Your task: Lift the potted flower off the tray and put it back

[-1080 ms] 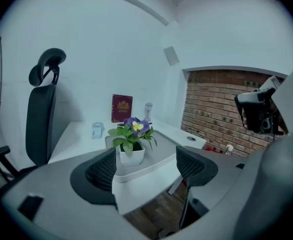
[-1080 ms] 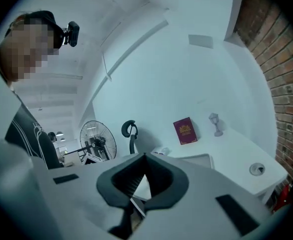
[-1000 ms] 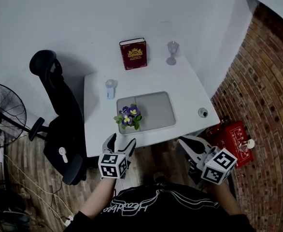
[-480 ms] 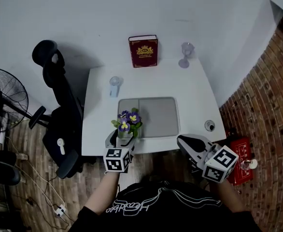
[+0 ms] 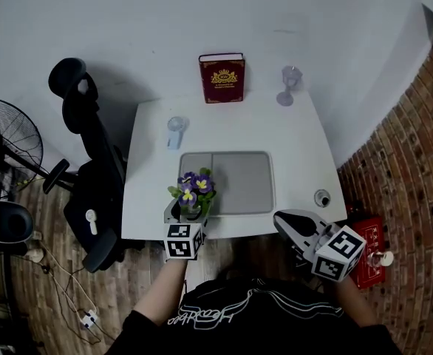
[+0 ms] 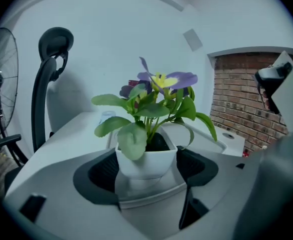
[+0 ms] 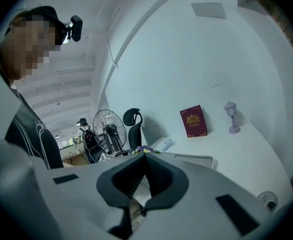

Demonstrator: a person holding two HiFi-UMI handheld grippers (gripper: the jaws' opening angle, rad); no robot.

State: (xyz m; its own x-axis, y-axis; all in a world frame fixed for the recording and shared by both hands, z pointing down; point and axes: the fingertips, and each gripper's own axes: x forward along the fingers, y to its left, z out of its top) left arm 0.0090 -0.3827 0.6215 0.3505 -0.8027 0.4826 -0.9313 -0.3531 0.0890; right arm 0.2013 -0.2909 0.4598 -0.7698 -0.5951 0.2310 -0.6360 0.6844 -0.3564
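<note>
**A:** So where's the potted flower [image 5: 192, 191] at right now? Off the tray yet?

**B:** Honestly can't tell if it's up. In the head view it sits just below centre, over the lower-left corner of the grey tray [image 5: 239, 183]. The left tool [image 5: 190, 211] is clamped on it, and in the left gripper view both pads press the sides of the white pot [image 6: 145, 160], low down under the leaves. I'd guess that's on purpose: grabbing the pot body keeps the plant upright and spares the petals.

**A:** And the right tool [image 5: 296, 223]?

**B:** Jaws together, nothing between them. It hangs off the bench [image 5: 298, 146] edge at lower right, probably just staying out of the way since one tool handles a pot this small.

**A:** Anything different from a second ago?

**B:** Yep. Back then the left tool was short of the bench with its jaws spread and the flower stood free. Half a second ago it was already round the pot. The right one has barely shifted.
</note>
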